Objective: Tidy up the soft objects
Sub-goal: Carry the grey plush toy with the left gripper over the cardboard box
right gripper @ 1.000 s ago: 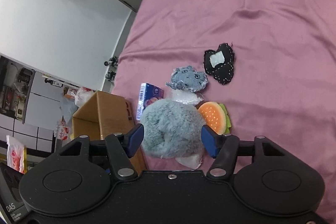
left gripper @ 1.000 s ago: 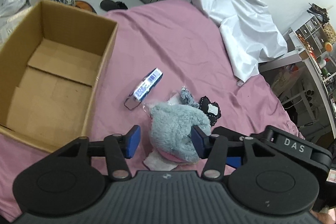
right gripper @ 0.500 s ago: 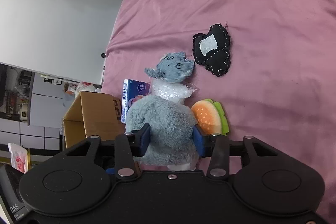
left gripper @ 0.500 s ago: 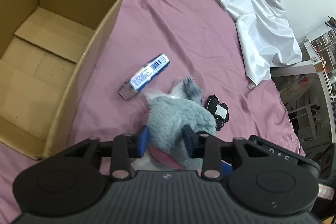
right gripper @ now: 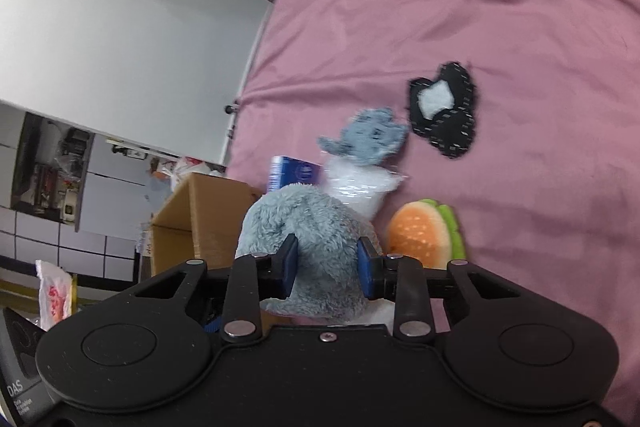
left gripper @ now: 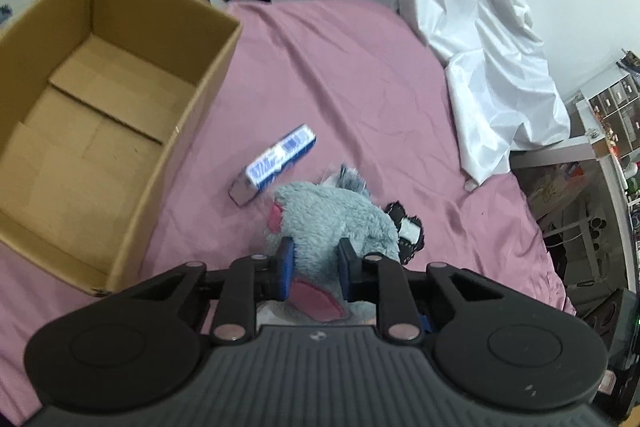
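A fluffy grey plush toy [left gripper: 332, 215] with pink parts is squeezed by both grippers above the pink bed. My left gripper [left gripper: 314, 269] is shut on one side of it. My right gripper [right gripper: 326, 269] is shut on the other side of the plush [right gripper: 304, 227]. An open cardboard box [left gripper: 100, 131], nothing in it, stands on the bed to the left. A hamburger plush [right gripper: 424, 233], a small grey flat toy [right gripper: 366, 139] on a clear bag, and a black felt piece [right gripper: 444, 113] lie on the sheet.
A blue and white carton [left gripper: 276, 159] lies between the box and the plush. A white crumpled sheet [left gripper: 488, 39] covers the bed's far right. A shelf unit [left gripper: 608, 107] and floor clutter stand beyond the bed edges.
Both grippers closed from open onto the grey plush and lifted it slightly; the plush is now squeezed narrower and its pink parts show.
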